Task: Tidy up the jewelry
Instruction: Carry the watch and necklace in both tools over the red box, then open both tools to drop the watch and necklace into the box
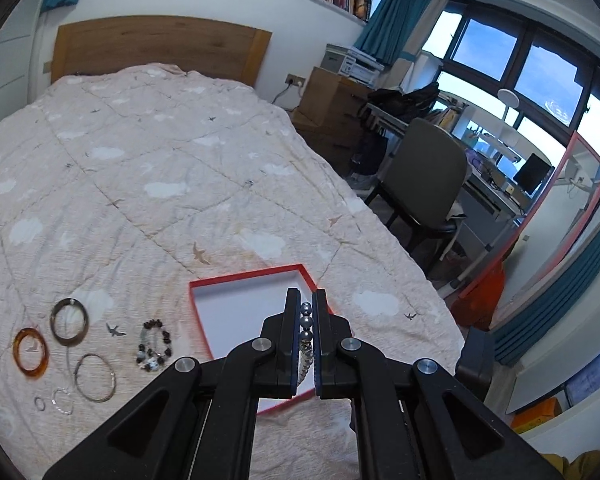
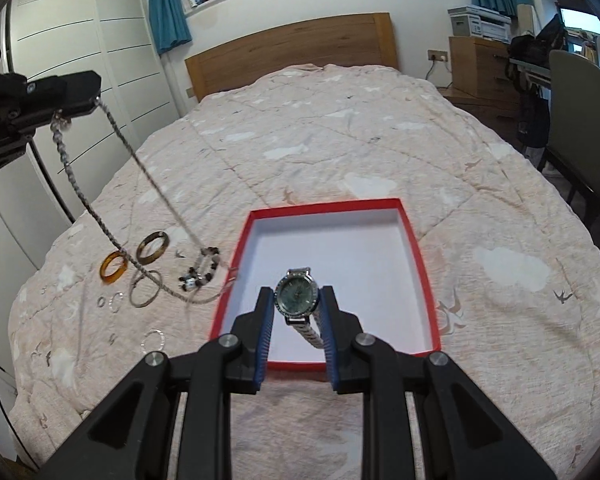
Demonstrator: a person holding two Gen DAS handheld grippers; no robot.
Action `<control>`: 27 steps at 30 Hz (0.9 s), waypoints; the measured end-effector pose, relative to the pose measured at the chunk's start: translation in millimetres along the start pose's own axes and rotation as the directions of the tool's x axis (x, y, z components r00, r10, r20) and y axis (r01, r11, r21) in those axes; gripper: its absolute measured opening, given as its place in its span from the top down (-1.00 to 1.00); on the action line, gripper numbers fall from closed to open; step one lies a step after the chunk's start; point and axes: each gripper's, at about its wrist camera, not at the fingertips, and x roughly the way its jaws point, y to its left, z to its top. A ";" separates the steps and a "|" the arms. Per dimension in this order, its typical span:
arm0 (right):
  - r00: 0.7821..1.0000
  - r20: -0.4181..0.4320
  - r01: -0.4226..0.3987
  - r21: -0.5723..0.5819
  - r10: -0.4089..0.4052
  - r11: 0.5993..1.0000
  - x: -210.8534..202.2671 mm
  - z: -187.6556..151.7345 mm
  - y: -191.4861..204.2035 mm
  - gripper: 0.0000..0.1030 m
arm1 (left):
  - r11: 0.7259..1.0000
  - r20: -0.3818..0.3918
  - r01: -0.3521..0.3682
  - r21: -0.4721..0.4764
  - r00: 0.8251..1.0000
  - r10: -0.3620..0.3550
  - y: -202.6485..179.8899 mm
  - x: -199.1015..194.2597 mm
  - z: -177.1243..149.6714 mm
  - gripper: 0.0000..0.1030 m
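**Q:** Reading from the left, what lies on the pink quilted bed [image 2: 340, 152], and why is it there?

**A:** A cluster of loose pieces, laid flat and apart so that each can be taken singly: an amber translucent bangle [image 2: 113, 267]; a brown mottled bangle [image 2: 153, 247]; a thin silver hoop bangle [image 2: 145, 289]; small silver rings [image 2: 116, 302]; a dark-and-pale beaded bracelet [image 2: 204, 270]; all sit just beside the left wall of the box, none inside it.

**Q:** And the left gripper?

**A:** The left gripper [image 1: 309, 322] is closed narrowly on a long silver beaded necklace [image 2: 140, 184]; three round beads show between its fingers in its own view; held high, so the chain hangs free and its low loop trails near the bracelet and the box's left rim; judged, the height keeps the strand from snagging the pieces below.

**Q:** The centre?

**A:** A shallow red-rimmed box with white floor [image 2: 404, 220], open, nothing lying on its visible floor; plainly the intended container.

**Q:** The right side?

**A:** The right gripper [image 2: 298, 300] pinches a silver wristwatch with pale green dial [image 2: 295, 294] by its case edges, band drooping behind; it sits over the box's near half; whether it touches the floor cannot be told; a release there would appear to deposit it.
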 end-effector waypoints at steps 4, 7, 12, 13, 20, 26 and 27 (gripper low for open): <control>0.999 -0.036 0.013 0.014 -0.013 1.000 18.4 -7.4 -14.3 0.58 | 0.999 -0.092 -0.012 -0.033 0.996 0.009 12.4 46.6 -17.8 0.90; 0.998 -0.064 0.021 0.028 -0.019 0.999 33.1 -14.5 -23.7 0.58 | 0.998 -0.180 -0.040 -0.047 0.983 0.031 25.2 83.0 -39.8 0.90; 0.995 -0.093 0.037 0.020 -0.035 0.999 55.4 -20.5 -33.0 0.58 | 0.996 -0.272 -0.060 -0.060 0.961 0.042 41.2 120.8 -68.5 0.90; 0.994 -0.099 0.038 0.019 -0.036 0.999 60.2 -21.1 -34.0 0.58 | 0.996 -0.284 -0.062 -0.061 0.958 0.042 43.3 126.4 -71.8 0.90; 0.986 -0.155 0.057 0.009 -0.055 0.998 90.5 -28.7 -39.9 0.58 | 0.995 -0.353 -0.077 -0.063 0.934 0.050 54.6 159.5 -95.0 0.90; 0.980 -0.179 0.083 -0.041 -0.089 0.996 100.3 -30.0 -40.4 0.57 | 0.994 -0.376 -0.081 -0.075 0.925 0.047 59.5 174.0 -104.0 0.90; 0.978 -0.183 0.095 -0.051 -0.103 0.994 101.3 -30.7 -40.3 0.56 | 0.994 -0.372 -0.082 -0.071 0.927 0.050 58.7 173.4 -104.3 0.89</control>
